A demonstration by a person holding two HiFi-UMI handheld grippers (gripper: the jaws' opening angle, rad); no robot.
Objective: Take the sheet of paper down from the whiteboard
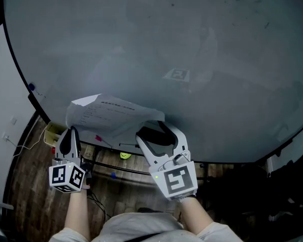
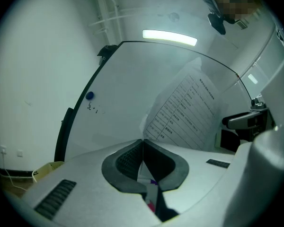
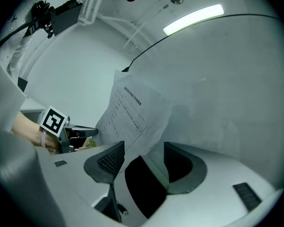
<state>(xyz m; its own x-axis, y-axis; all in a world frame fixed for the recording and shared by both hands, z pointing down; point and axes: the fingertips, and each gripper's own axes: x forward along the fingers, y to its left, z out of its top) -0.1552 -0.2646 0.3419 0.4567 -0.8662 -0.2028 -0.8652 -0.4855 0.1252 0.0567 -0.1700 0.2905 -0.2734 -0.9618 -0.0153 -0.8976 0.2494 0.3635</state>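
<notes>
Pinching the sheet of paper (image 1: 111, 117) at its near left corner, the left gripper (image 2: 143, 143) has its jaws clamped flat together. Only the thin edge is caught between the pads, and the page rises from the tips up and to that gripper's right. That grip looks like the anchor: it stops the loose page from dropping while the other tool works on the far side.

The right gripper (image 3: 144, 152) stands with its jaws spread wide. The sheet's lower edge hangs down into the gap between them, touching neither pad as far as its own view shows (so it is ready to bite, not biting). I judge that it is lined up there to take the second corner, so the page can come away level and not twist from one point.

The sheet lies just ahead of both tools, spanning from one set of tips to the other. It bulges off the whiteboard (image 1: 192, 44) beyond them and does not lie flat on it; whether any part above is fastened I cannot tell. It is white, thin and limp, creased into soft folds, with a printed table of small rows across the face turned to the grippers. Paper this slack will likely crumple or tear if the two hands pull apart.
</notes>
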